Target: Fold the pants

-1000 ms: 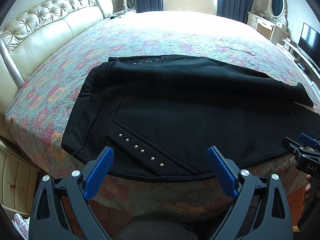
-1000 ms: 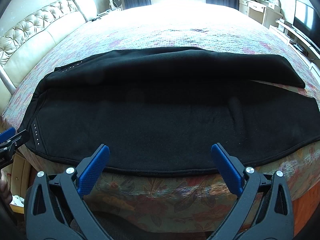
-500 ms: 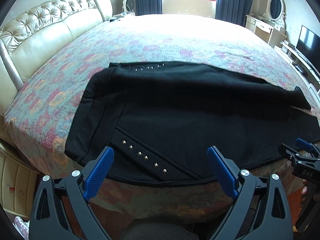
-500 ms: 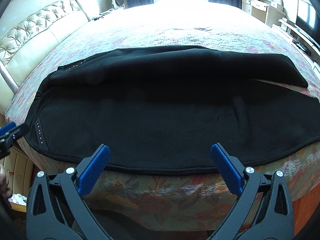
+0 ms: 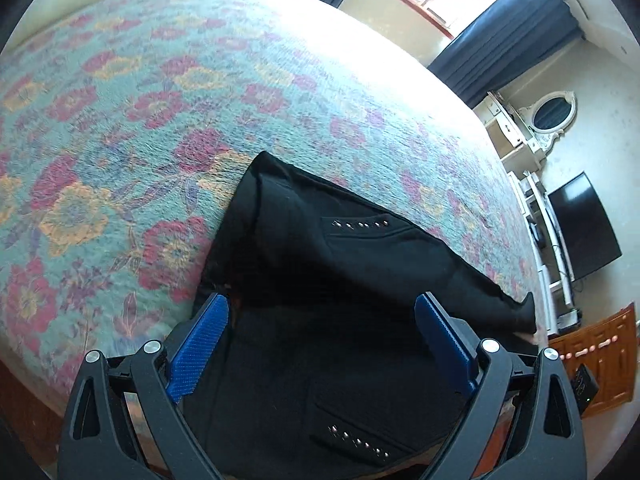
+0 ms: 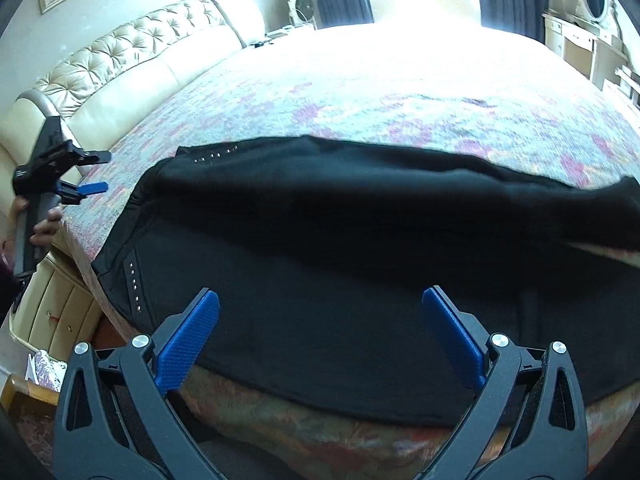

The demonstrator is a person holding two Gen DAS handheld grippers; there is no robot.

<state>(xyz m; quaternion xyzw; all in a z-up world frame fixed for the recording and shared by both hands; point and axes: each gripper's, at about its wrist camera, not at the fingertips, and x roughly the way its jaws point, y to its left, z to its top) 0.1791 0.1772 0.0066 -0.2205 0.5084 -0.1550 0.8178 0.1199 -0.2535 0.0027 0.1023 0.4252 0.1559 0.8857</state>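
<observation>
1. We see the black pants (image 6: 360,280) spread lengthwise along the near edge of the bed (image 6: 400,88), lying on the flowered bedspread (image 5: 140,120), with the near hem line just over the bed's front edge.
2. The far leg is laid over the near one, leaving a long soft ridge across the middle; its cuff ends at the right, near the bed's corner.
3. We count two short rows of small metal studs (image 5: 360,224) by the pockets at the waist end, one row on each side.
4. Our left gripper (image 5: 320,344) has its blue pads well apart and holds nothing; it hangs over the waist end, though we cannot tell whether the pads touch the cloth.
5. Our right gripper (image 6: 320,332) is likewise spread wide and empty, sitting over the middle of the near leg; contact is unclear there too.
6. The pants look thick, matte and fleecy. The pads are ribbed blue plastic on black frames with silver screws.
7. The bedspread is nubby and woven; the headboard (image 6: 132,60) is cream, tufted and glossy like leather.
</observation>
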